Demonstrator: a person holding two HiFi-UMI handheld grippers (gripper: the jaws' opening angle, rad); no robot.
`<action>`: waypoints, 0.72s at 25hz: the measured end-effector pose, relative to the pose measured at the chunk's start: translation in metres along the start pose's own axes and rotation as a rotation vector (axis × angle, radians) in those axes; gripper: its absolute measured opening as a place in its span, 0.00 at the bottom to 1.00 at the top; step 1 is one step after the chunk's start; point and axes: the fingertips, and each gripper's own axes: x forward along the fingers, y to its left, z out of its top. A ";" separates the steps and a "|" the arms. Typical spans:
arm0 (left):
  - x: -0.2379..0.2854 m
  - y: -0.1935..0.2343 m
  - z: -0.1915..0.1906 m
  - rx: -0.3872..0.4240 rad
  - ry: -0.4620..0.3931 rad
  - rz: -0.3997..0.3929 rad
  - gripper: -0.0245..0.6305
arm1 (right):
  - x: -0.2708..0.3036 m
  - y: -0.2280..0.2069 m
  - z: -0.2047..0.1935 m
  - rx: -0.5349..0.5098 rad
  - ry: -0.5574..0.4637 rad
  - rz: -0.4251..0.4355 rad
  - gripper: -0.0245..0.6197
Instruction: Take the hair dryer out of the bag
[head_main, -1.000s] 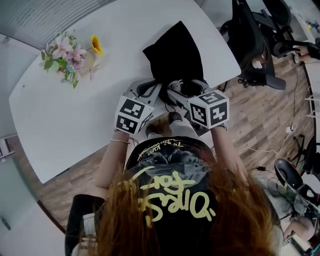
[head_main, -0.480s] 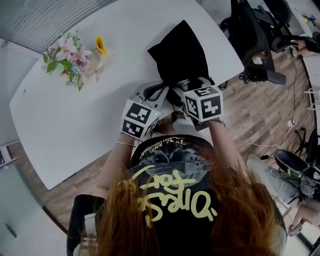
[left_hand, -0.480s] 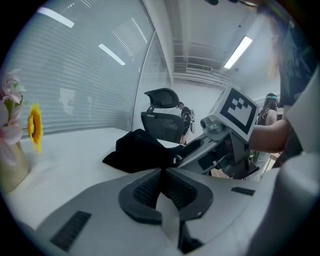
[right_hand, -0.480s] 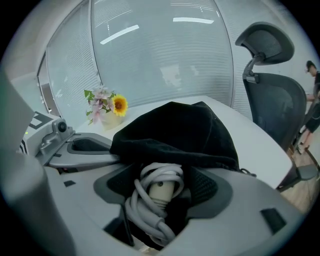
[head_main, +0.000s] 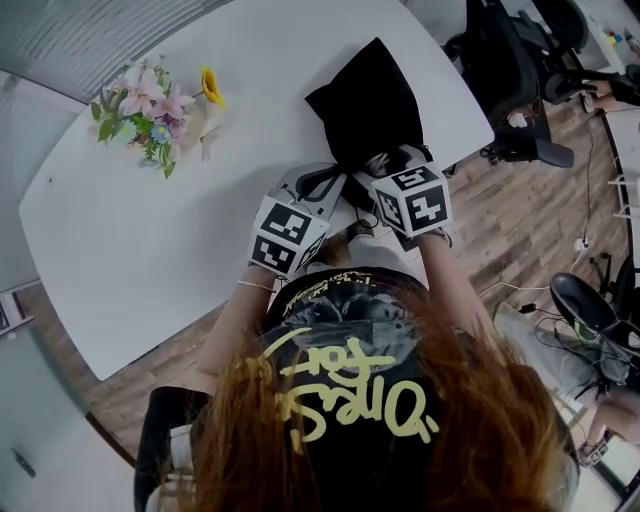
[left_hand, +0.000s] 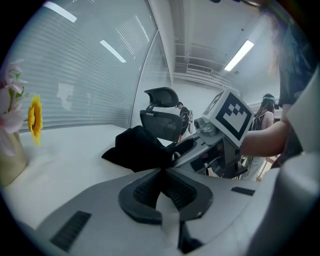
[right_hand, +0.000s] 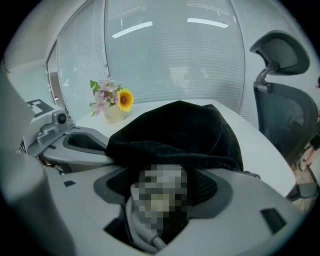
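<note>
A black cloth bag (head_main: 368, 105) lies on the white table (head_main: 150, 230), its mouth toward me. My left gripper (left_hand: 161, 172) is shut, pinching the bag's (left_hand: 137, 150) near rim. My right gripper (right_hand: 162, 192) sits at the bag's mouth, with the bag's rim (right_hand: 175, 132) draped over its jaws. A pale grey thing with a cord, the hair dryer (right_hand: 139, 229), fills the gap between its pads, and a mosaic patch hides most of it. In the head view both grippers (head_main: 340, 182) (head_main: 378, 165) meet at the bag's near end.
A vase of flowers (head_main: 155, 110) stands at the table's far left, well away from the bag. A black office chair (head_main: 510, 70) stands beyond the table's right edge. My own body is close against the table's near edge.
The right gripper has pushed a little further and lower into the bag's mouth and rolled slightly. The left gripper keeps its pinch on the rim, almost still.
</note>
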 end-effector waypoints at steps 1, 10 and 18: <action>0.000 0.000 0.000 -0.001 -0.001 0.000 0.06 | 0.000 -0.001 0.000 0.009 -0.004 0.001 0.51; 0.000 0.002 0.002 0.001 0.000 0.013 0.06 | -0.004 -0.006 0.003 0.065 0.004 0.031 0.50; 0.002 0.002 0.006 0.001 -0.007 0.046 0.06 | -0.015 -0.008 0.010 0.129 -0.017 0.094 0.48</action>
